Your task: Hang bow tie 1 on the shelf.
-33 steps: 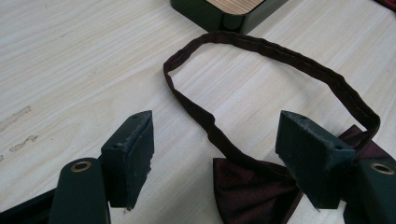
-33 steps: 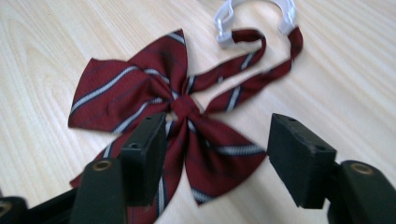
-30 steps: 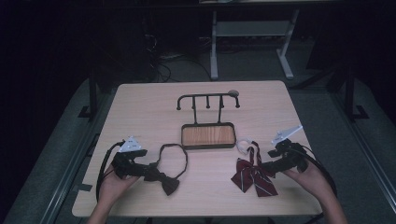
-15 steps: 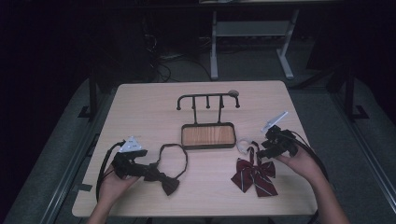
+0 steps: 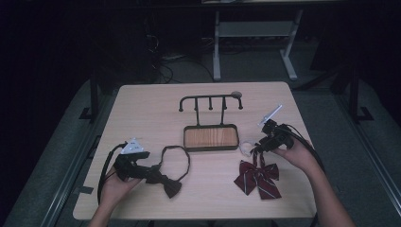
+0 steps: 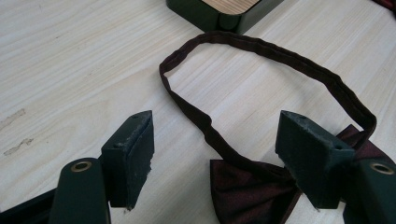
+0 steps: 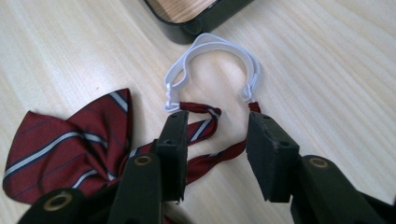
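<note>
My right hand-held gripper (image 7: 212, 154) is parted but not wide, jaws straddling the thin striped neck straps of the red striped bow tie (image 7: 70, 144), just short of the white elastic band (image 7: 210, 51) that joins them; nothing is pinched yet, as far as I can tell. I judge that band end is the sensible place to take it, since the loop is what would go over a peg. The bow itself lies flat on the worktop (image 7: 327, 70) toward me, and the band's far curve nearly touches the corner of the black tray (image 7: 196, 21). My left hand-held gripper (image 6: 212, 158) stands wide open, empty, low over the dark bow tie (image 6: 252, 186): the strap (image 6: 280, 60) runs up between the jaws and loops out toward the tray's near corner. Wide open suits it, as the bow knot is bulky. From the high view, the tray (image 5: 210, 147) with its wooden floor sits mid-worktop between the two ties, the peg rack (image 5: 210, 100) rising behind it, all pegs bare. Both ties rest on the worktop, well apart.
</note>
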Demonstrator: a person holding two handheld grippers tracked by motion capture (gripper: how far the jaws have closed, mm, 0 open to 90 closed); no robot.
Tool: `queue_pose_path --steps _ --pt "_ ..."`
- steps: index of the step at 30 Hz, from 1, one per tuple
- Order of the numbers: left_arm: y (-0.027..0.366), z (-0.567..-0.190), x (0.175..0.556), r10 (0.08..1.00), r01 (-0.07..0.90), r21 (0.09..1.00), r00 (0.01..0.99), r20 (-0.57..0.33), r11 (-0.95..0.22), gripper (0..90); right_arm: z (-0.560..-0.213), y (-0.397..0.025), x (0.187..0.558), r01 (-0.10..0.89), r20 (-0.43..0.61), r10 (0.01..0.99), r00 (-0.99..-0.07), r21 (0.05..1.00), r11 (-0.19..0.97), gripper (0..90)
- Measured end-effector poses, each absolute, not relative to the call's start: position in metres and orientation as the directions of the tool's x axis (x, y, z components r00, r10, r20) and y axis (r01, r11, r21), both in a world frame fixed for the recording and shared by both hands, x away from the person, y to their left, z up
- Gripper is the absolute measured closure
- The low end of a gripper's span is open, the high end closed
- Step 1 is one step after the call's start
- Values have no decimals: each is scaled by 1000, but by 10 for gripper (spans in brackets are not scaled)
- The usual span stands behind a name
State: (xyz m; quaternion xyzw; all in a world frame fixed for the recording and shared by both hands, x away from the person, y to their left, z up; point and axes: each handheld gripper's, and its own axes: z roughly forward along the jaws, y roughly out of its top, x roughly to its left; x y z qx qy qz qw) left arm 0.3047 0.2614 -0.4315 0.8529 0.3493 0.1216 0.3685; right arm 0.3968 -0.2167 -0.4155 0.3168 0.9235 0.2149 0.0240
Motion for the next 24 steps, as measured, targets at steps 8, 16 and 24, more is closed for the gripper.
queue_pose_path --steps 8,16,24 --pt "261 -432 305 681 505 708 731 -46 -494 286 -421 -212 413 585 84 603 -793 379 717 614" --pt "260 -432 305 681 508 706 730 -49 -494 287 -428 -208 421 580 62 603 -796 363 729 639" --pt "260 -433 305 680 509 703 731 -49 -496 287 -435 -202 425 573 35 599 -800 340 745 664"
